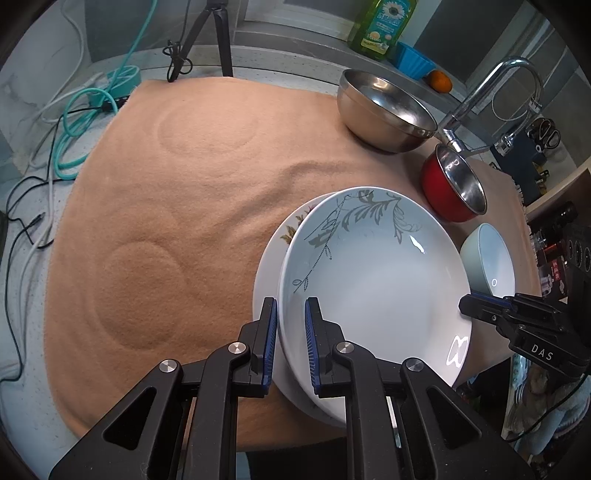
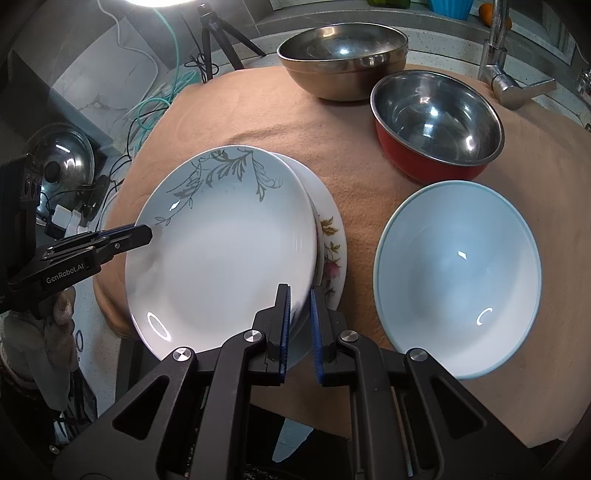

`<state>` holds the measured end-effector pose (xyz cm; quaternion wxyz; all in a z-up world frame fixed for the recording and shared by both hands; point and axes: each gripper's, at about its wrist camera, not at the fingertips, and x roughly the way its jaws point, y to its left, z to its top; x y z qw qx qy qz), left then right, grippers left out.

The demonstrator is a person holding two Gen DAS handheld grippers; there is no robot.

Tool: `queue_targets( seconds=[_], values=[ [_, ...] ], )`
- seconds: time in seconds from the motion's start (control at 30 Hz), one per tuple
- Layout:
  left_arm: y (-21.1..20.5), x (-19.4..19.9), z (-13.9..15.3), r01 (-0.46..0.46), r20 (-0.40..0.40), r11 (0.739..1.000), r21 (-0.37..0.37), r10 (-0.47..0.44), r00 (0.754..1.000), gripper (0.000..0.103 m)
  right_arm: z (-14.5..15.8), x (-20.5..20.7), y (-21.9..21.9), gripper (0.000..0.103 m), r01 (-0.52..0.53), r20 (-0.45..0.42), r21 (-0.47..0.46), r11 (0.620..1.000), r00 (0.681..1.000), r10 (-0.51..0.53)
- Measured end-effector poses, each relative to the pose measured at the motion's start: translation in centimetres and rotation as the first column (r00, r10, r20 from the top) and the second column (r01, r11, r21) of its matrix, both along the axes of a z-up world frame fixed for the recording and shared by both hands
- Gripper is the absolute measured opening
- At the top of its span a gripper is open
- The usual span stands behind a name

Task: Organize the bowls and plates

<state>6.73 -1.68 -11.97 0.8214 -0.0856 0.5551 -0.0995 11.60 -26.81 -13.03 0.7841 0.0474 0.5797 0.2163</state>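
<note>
A white plate with a grey leaf pattern (image 1: pixel 376 280) (image 2: pixel 221 251) sits over a flowered plate (image 1: pixel 269 266) (image 2: pixel 330 240), offset from it, on the tan cloth (image 1: pixel 177 192). I cannot tell whether the two plates touch. My left gripper (image 1: pixel 291 306) (image 2: pixel 144 232) is shut on the leaf plate's rim at one side. My right gripper (image 2: pixel 299 295) (image 1: pixel 469 304) is shut on the opposite rim. A light blue bowl (image 1: pixel 491 258) (image 2: pixel 458 280) stands beside the plates. A red bowl (image 1: pixel 450 184) (image 2: pixel 436 122) and a bigger steel bowl (image 1: pixel 384 110) (image 2: pixel 343 55) stand behind them.
A faucet (image 1: pixel 491 88) (image 2: pixel 498 55) rises behind the bowls. Cables (image 1: pixel 74 140) and a tripod (image 1: pixel 218 33) lie off the cloth's far left edge. A green soap bottle (image 1: pixel 384 26) stands on the back ledge. A pot lid (image 2: pixel 62 158) lies beside the counter.
</note>
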Motion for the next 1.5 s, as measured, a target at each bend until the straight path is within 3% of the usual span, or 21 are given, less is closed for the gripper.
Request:
queue_targets(
  seconds=[0.37,0.7,0.8,1.07,1.5],
  values=[
    [1.4,0.2,1.5,-0.019,0.03,0.999,-0.034,0.02,0.999,0.013,1.8,-0.1,-1.7,0.011,0.051,0.029,0.048,0.998,0.998,-0.053],
    [1.2,3.6,4.3,0.009,0.094,0.998,-0.067,-0.003,0.996,0.013,5.5,2.0,-3.5,0.015,0.112,0.092,0.11,0.988,0.988,-0.122],
    [0.9,5.2,5.2,0.031,0.119,0.997,-0.065,-0.023,0.993,0.013,6.4,3.0,-3.8,0.02,0.136,0.106,0.129,0.982,0.983,-0.149],
    [-0.5,11.1,6.6,0.087,0.154,0.994,-0.07,-0.076,0.985,0.014,7.8,5.7,-4.1,0.02,0.191,0.124,0.152,0.97,0.97,-0.211],
    [-2.5,20.5,4.1,0.117,0.089,0.987,-0.113,-0.107,0.99,0.014,6.5,13.1,-5.3,0.021,0.335,0.083,0.19,0.923,0.931,-0.355]
  ],
)
